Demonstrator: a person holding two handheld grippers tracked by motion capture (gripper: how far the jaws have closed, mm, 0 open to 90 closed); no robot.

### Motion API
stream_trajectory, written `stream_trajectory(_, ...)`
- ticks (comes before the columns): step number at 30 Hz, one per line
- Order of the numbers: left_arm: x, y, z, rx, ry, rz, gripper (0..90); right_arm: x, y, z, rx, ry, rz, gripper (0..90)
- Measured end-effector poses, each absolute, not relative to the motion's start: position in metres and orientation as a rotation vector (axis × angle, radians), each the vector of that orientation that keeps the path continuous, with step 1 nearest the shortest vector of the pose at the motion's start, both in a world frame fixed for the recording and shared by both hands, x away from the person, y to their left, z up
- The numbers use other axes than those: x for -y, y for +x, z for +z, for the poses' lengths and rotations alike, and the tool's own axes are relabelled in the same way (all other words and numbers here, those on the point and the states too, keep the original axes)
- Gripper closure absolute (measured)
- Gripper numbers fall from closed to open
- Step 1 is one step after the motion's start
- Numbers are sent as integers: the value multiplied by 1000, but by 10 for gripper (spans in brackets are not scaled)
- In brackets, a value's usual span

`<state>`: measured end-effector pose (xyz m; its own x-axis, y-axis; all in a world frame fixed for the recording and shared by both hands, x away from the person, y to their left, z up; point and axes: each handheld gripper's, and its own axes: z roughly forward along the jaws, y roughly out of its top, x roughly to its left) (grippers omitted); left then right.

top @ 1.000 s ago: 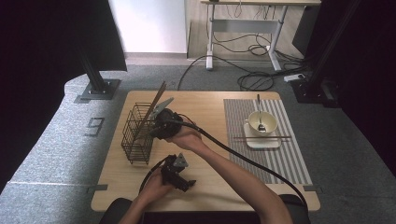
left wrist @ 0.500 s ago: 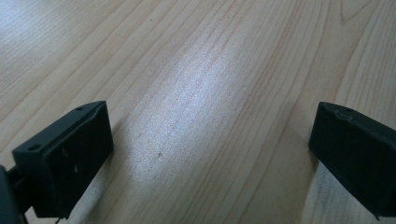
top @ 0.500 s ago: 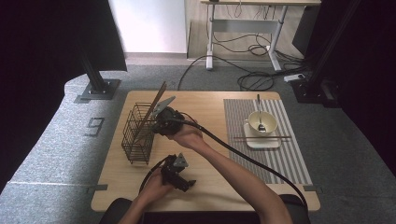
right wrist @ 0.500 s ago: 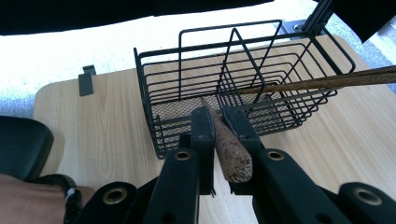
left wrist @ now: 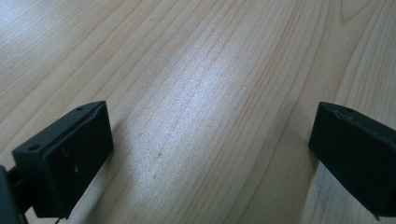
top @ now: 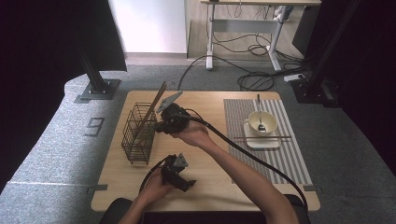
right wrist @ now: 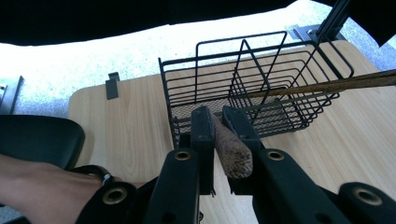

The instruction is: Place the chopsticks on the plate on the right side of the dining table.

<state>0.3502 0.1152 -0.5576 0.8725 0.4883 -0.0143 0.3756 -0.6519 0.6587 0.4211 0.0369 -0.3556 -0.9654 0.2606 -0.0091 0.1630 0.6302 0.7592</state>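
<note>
1. So: right gripper (right wrist: 219, 135) is clamped on the butt end of a wooden chopstick (right wrist: 231, 151); the jaws have just been closing, and the stick sits between them.
2. Key relation: from the pads the chopstick's long axis runs forward and down into the wire basket (top: 139, 135), so any lift should follow that axis, not cut across it.
3. High view: a second chopstick (top: 152, 108) leans in the same basket, top end sticking up past the far rim. In the right gripper view it crosses the basket sideways; touching the held one or not, can't tell.
4. Basket has a wire divider; which compartment holds the tip is unclear.
5. Left gripper (left wrist: 210, 149) is spread wide, nothing in it, low over the bare table (left wrist: 201, 70) near the front edge. Right hand is the nearer one.
6. Room: free tabletop on the person's side of the basket; placemat (top: 299, 154) with bowl (top: 261, 123) well off to the right.
</note>
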Motion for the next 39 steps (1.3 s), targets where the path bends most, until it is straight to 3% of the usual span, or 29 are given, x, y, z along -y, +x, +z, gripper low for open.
stream_trajectory(26,-115,351,-558,-620,2352,214,0,32,403,-294,-2626,408,1378,824)
stream_trajectory(39,-115,352,-557,-613,2354,196,0,75,395,-283,-2583,465,1315,824)
